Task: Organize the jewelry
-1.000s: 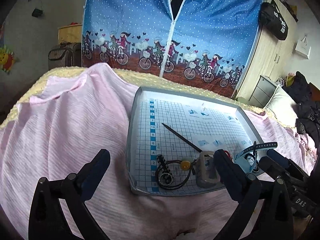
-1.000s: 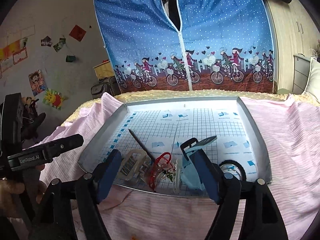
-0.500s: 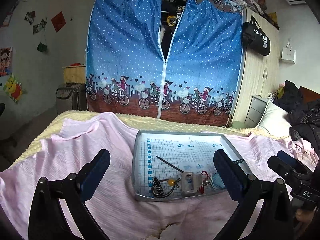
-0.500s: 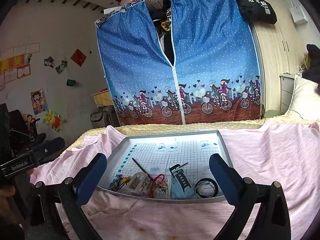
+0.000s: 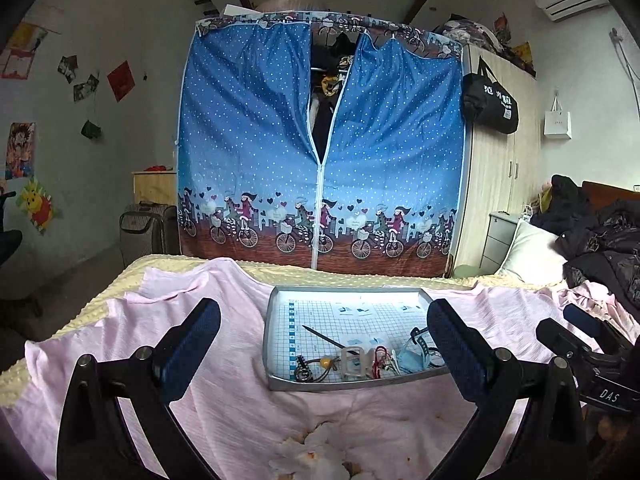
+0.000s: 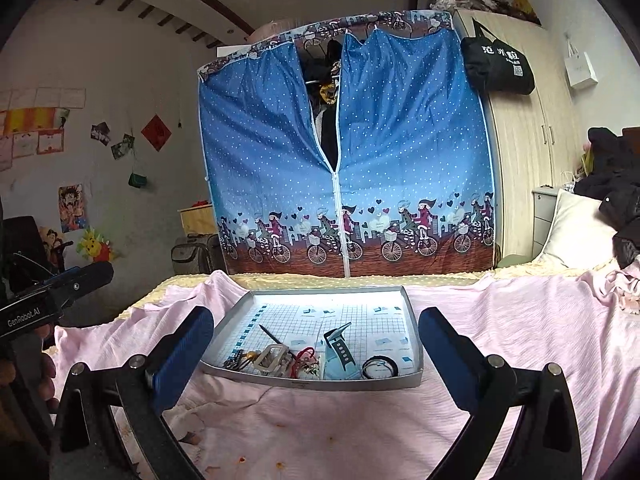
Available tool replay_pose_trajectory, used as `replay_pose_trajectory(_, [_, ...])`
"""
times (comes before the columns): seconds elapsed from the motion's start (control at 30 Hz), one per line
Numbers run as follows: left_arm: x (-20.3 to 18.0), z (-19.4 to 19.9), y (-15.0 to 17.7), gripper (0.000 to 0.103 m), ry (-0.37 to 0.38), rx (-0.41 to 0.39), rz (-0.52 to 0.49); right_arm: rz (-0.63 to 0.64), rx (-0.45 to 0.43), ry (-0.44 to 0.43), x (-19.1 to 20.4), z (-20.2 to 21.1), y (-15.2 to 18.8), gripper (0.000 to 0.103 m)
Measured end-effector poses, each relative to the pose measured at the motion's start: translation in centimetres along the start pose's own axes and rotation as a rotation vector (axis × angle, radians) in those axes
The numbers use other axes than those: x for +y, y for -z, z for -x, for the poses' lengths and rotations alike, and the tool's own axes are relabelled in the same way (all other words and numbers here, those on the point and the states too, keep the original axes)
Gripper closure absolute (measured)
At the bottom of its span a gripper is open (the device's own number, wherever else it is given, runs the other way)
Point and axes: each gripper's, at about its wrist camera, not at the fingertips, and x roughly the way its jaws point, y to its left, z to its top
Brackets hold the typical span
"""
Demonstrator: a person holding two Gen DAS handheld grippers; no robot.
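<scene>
A shallow grey tray (image 6: 414, 344) lined with blue grid paper sits on a pink bedsheet, its jewelry bunched along the near edge. From the left lie a dark keyring cluster (image 6: 236, 361), a clear hair claw (image 6: 273, 360), a red cord charm (image 6: 306, 360), a light-blue watch strap (image 6: 340, 354) and a black bangle (image 6: 380, 367), with a thin dark hair stick (image 6: 271, 334) angled behind.

**Open bedding all round, clutter at the tray's near edge**

The pink sheet (image 6: 500, 340) lies bare to the left, right and front of the tray (image 6: 416, 344), open to approach. The tray's far half is bare grid. Its near edge is crowded: pin (image 6: 271, 333), clip (image 6: 274, 359), red cord (image 6: 304, 356), watch (image 6: 340, 350) and ring (image 6: 381, 367) lie close together. A low rim rings the tray.
</scene>
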Motion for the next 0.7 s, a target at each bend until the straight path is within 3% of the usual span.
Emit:
replay_pose_trajectory(0.37, [-3.5, 7.1, 3.4, 0.002, -0.030, -0.024, -0.008, 0.012, -0.032, 0.023, 0.4, 6.0, 1.4, 0.000])
replay_pose_trajectory(0.7, [-4.5, 10.1, 5.3, 0.002, -0.031, -0.019, 0.013, 0.067, -0.018, 0.045, 1.3, 9.5, 3.3, 0.000])
